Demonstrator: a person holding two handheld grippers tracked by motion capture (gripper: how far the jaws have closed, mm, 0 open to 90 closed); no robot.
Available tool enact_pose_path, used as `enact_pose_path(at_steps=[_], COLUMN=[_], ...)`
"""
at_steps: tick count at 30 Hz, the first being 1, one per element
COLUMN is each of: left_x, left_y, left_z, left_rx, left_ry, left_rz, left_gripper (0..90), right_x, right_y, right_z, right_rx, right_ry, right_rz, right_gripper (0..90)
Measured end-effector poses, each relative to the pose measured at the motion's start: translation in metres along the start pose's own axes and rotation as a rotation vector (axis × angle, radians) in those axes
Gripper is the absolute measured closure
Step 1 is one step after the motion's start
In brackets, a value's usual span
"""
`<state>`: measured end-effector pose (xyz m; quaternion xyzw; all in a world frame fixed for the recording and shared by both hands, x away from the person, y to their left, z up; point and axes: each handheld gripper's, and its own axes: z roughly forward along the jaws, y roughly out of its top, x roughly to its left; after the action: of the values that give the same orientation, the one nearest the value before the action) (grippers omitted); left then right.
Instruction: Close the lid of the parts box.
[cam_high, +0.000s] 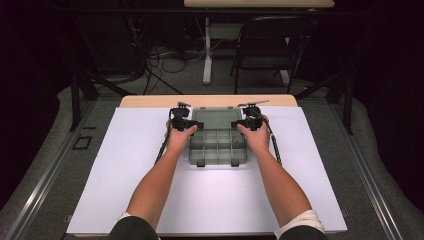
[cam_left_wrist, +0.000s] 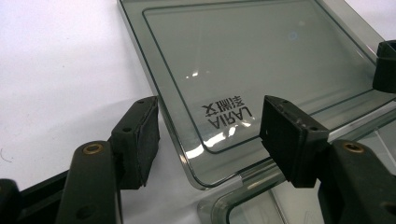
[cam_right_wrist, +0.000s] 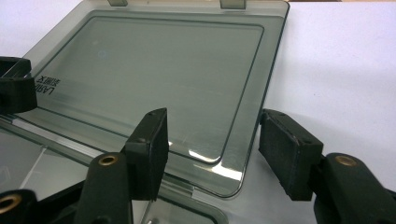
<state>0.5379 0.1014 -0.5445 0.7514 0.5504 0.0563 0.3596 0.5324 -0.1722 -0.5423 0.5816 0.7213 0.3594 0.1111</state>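
The organizer box (cam_high: 218, 145) sits mid-worktop (cam_high: 125, 175) with its smoked lid (cam_left_wrist: 243, 60) laid back flat away from the person, long axis crosswise, each near lid corner between the wide-open, empty jaws of the left gripper (cam_left_wrist: 208, 135) and right gripper (cam_right_wrist: 212, 144), both equally near.

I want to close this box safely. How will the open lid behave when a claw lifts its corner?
The lid looks thin, smooth and glossy, so it may slip. It probably stays stiff and swings on its hinge. The box looks empty, likely light, so it may shift.
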Motion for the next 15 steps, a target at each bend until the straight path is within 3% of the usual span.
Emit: enact_pose_path(at_steps=[15], left_x=[0.0009], left_y=[0.0001], left_z=[0.0006], left_rx=[-0.001], left_ry=[-0.006], left_rz=[-0.001], left_gripper=[37.6], right_x=[-0.0007], right_y=[0.0028], right_z=[0.0000], right_rx=[0.014], right_ry=[0.000], right_rz=[-0.020], right_gripper=[42.5])
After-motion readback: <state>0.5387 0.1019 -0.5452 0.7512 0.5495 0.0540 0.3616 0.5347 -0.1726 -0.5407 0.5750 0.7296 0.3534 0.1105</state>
